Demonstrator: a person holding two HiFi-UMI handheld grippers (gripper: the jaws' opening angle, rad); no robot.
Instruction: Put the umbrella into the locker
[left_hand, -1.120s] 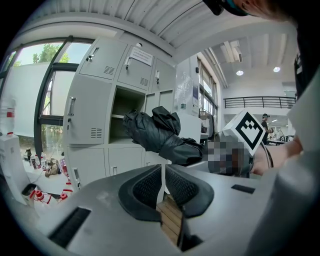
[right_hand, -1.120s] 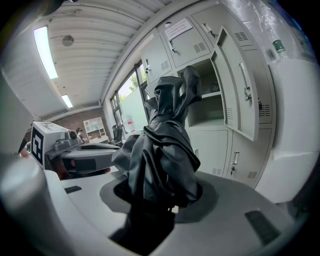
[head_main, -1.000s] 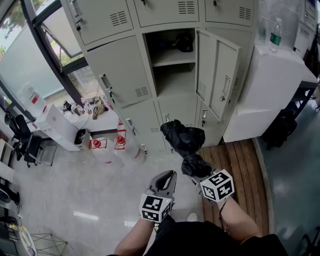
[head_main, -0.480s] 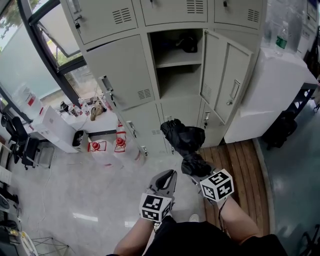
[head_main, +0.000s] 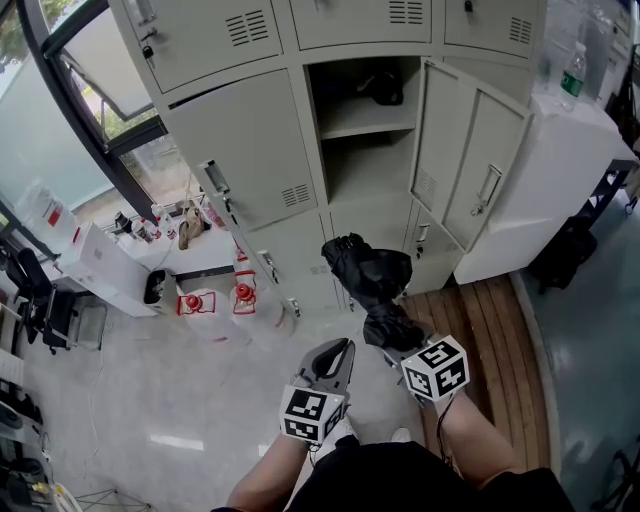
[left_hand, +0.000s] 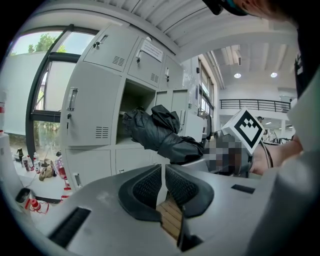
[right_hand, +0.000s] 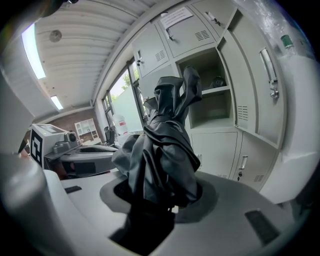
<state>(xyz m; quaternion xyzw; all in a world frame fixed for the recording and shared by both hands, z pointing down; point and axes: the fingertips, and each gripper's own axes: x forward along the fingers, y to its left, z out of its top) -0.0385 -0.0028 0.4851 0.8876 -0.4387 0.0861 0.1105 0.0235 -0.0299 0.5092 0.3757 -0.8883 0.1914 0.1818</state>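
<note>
Open locker bay (head_main: 372, 170), apparently unobstructed

The umbrella (head_main: 372, 278) is seen in plain black. The lockers (head_main: 250, 150) are painted a pale grey. Black-and-white square markers are borne on the grey left gripper (head_main: 340, 348) and right gripper (head_main: 390, 338). At lower right the plank floor (head_main: 485, 320) is shown in brown; at lower left the tiles (head_main: 130, 390) are a glossy pale grey.

Nothing here is legible. The paper notice (left_hand: 151, 50) on an upper locker door, above and ahead of the left gripper (left_hand: 163, 170), has print too small to read. The marker cube (head_main: 436, 367) on the right gripper (head_main: 388, 335) shows only square patterns. The bottle label (head_main: 573, 78), up and to its right, is a green blur.
</note>
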